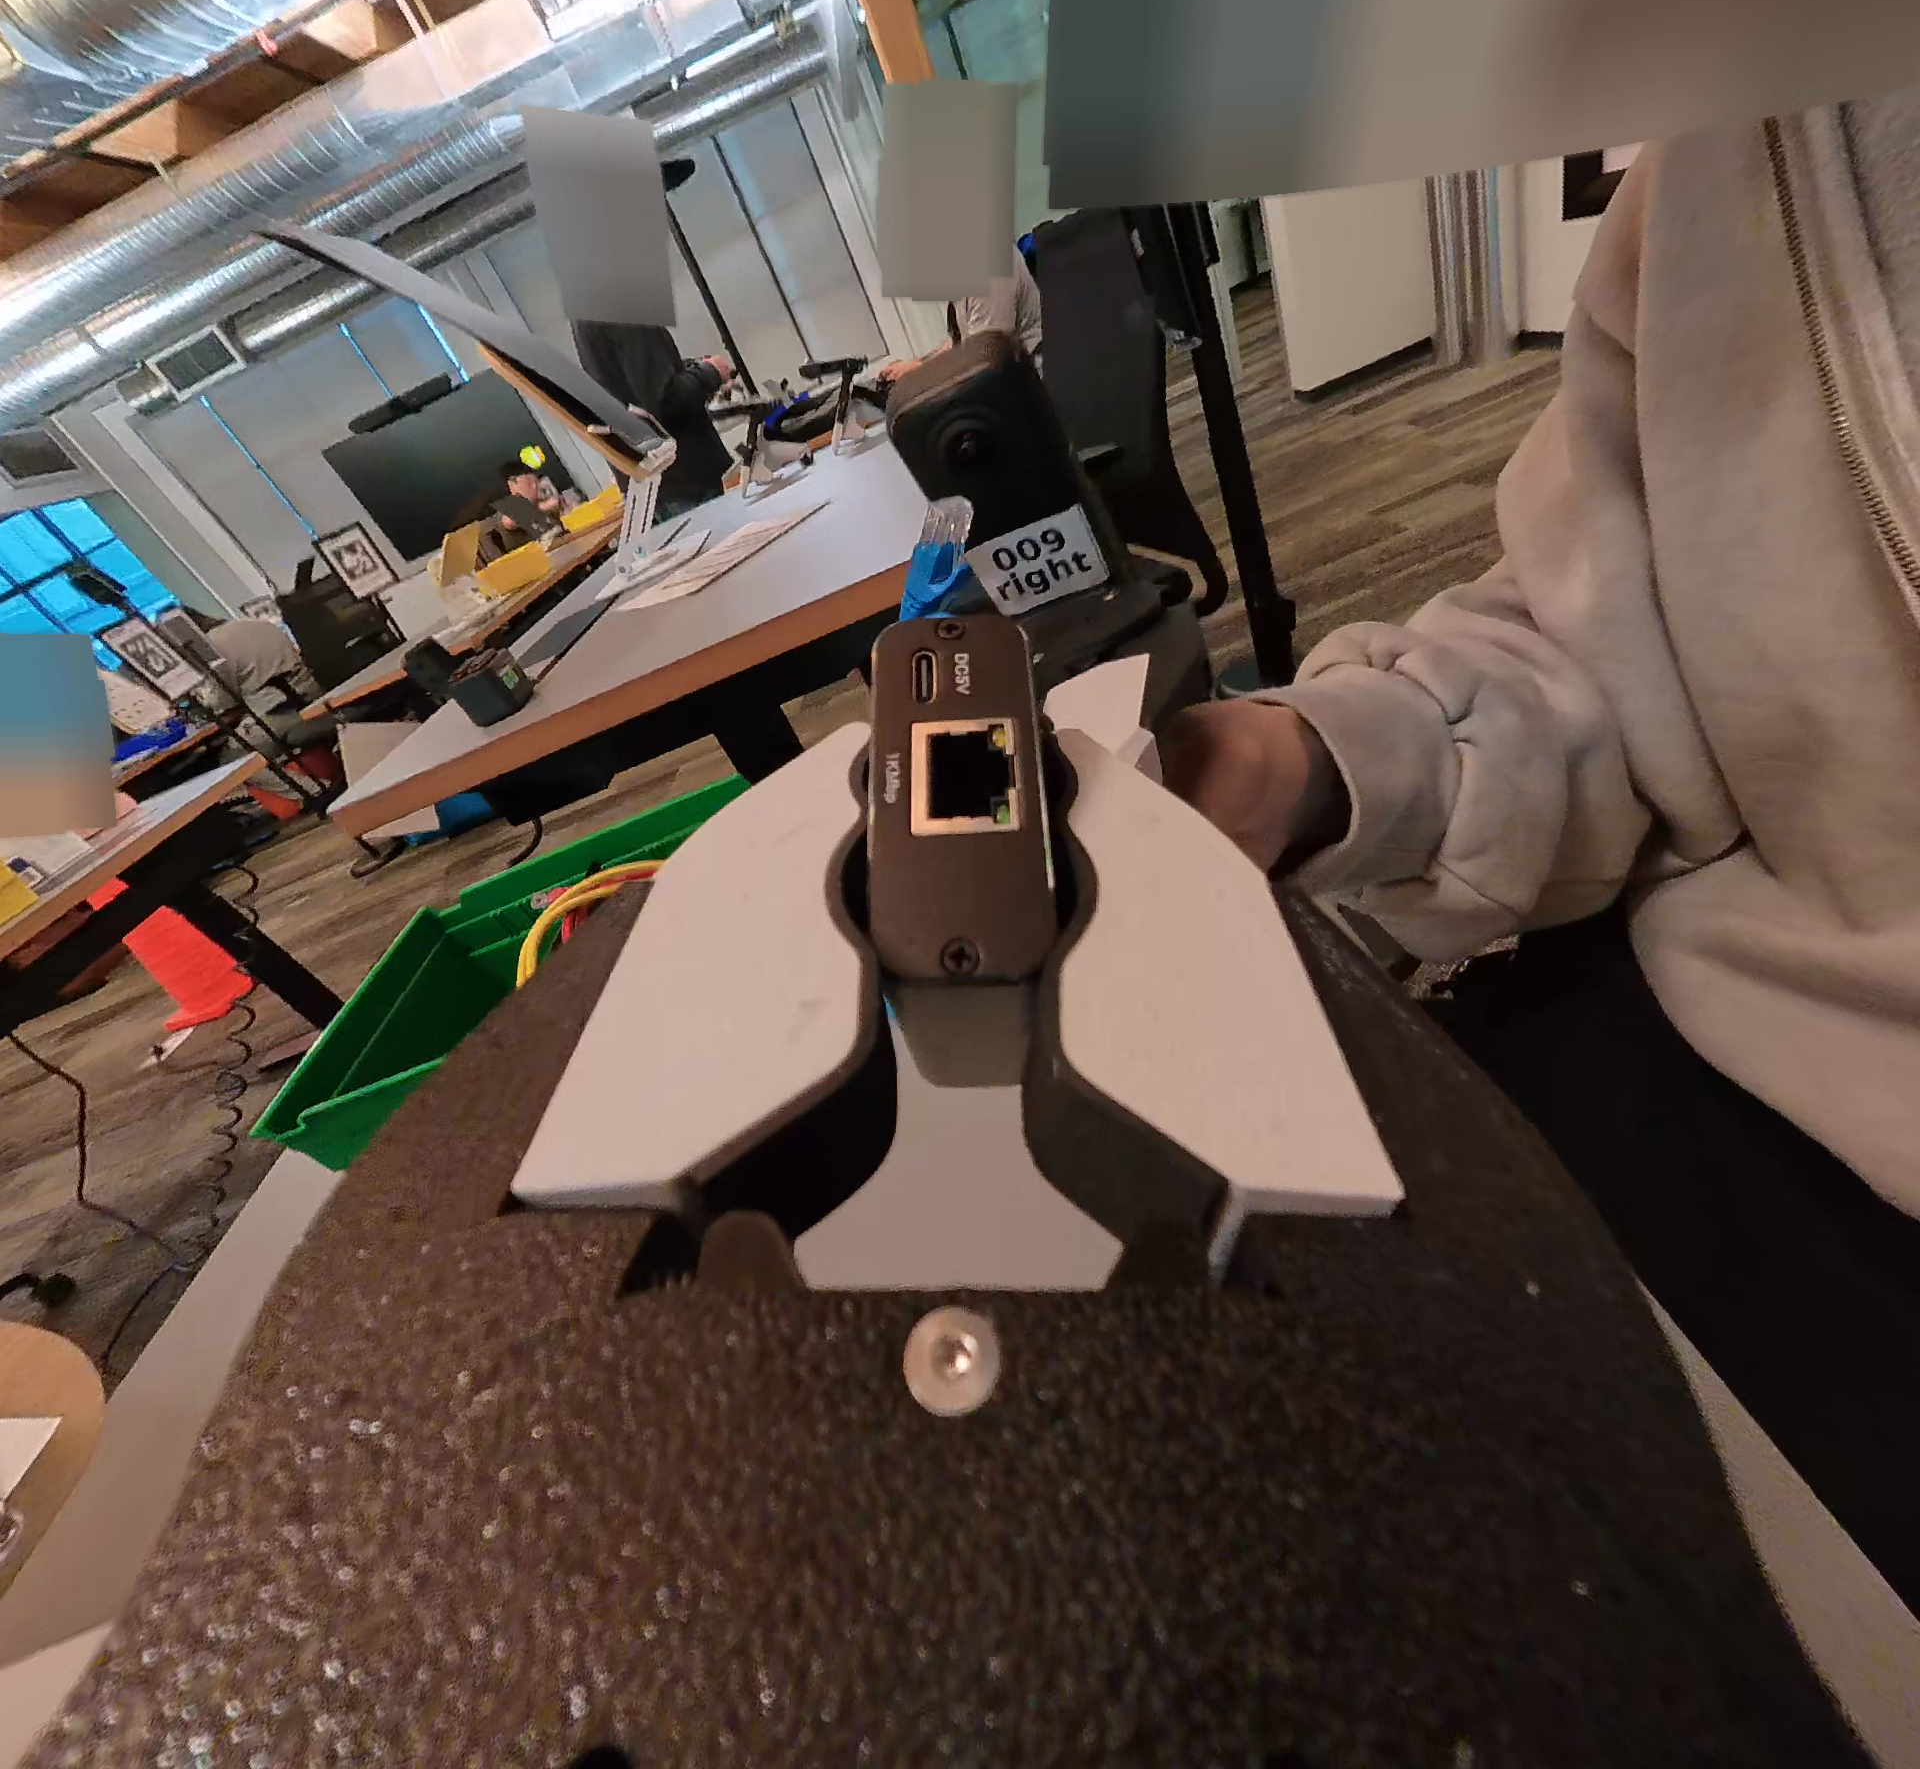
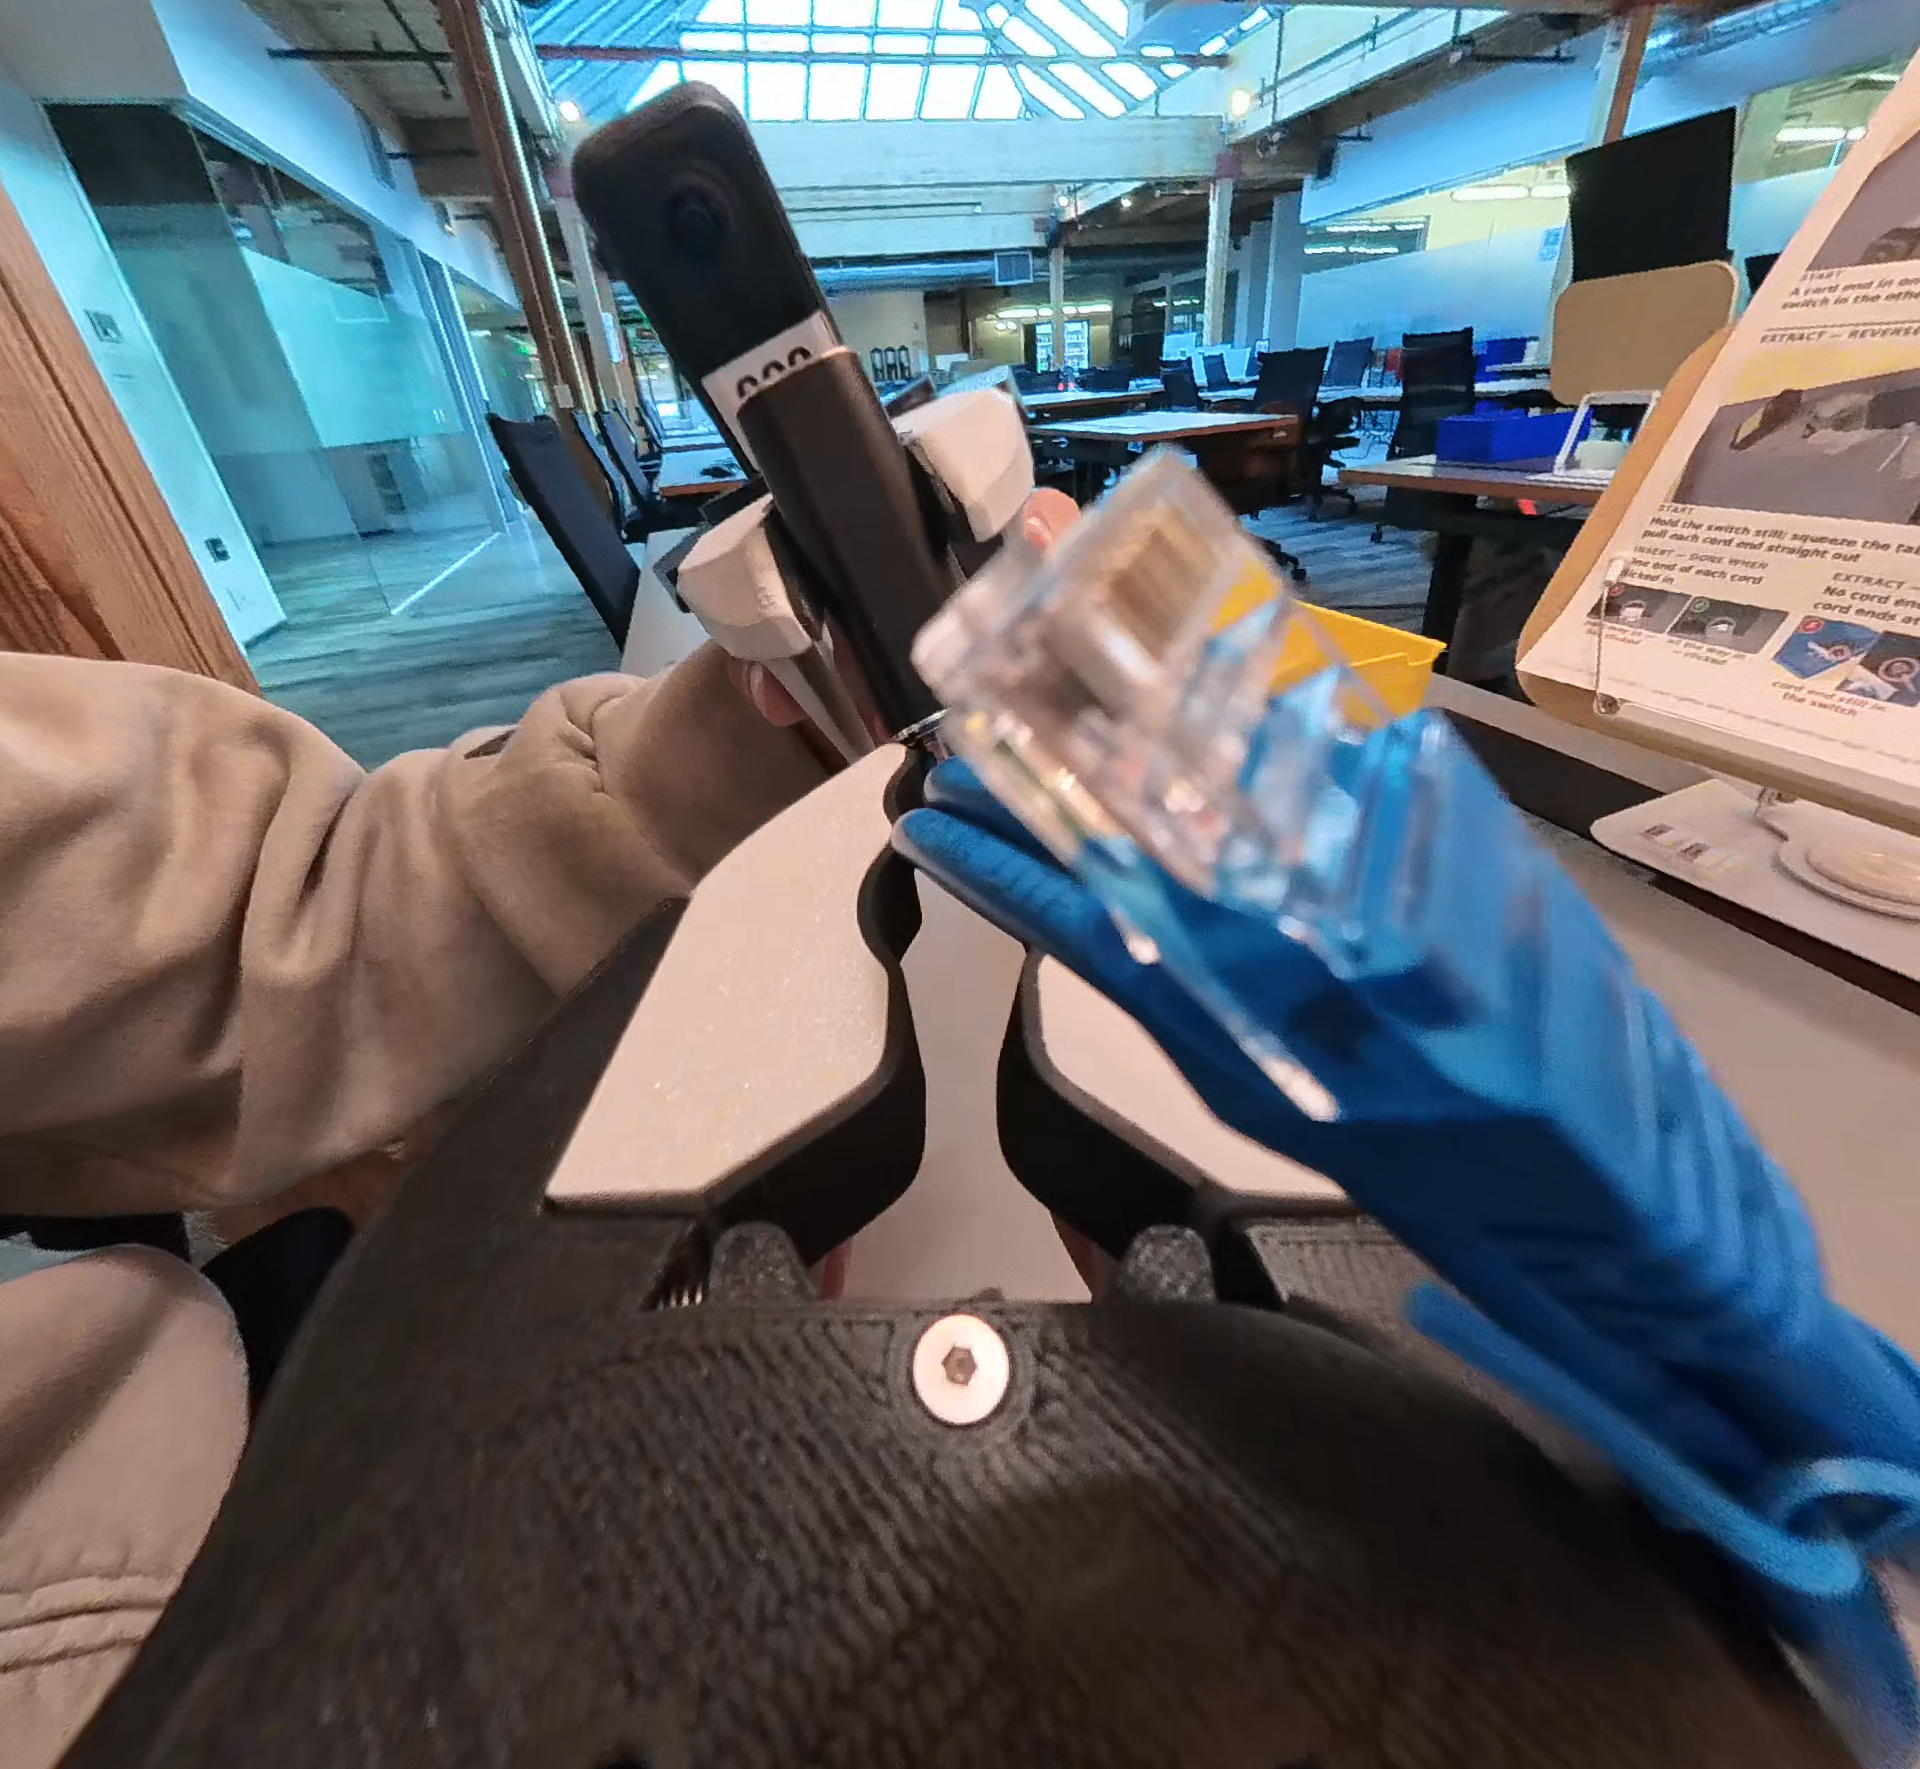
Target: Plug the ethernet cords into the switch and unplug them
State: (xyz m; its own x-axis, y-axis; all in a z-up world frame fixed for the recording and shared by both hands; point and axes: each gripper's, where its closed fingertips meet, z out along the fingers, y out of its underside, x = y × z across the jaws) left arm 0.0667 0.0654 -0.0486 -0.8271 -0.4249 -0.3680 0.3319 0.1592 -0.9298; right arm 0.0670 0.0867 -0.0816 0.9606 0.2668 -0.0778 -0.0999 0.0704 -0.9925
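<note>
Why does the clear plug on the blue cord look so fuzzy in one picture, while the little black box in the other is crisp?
In the right wrist view the clear plug sits very near the lens, so it blurs, as does the blue cord; the hall behind stays sharp. In the left wrist view the switch sits farther out and in focus; wide-angle distortion bends the tables and ducts.

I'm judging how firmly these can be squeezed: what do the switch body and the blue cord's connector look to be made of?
The switch looks like dark metal or hard plastic with a matte finish; screws at both ends of its face suggest a rigid case. The connector is clear, glossy hard plastic: you see through it. Its blue boot looks like softer, matte rubbery plastic.
</note>
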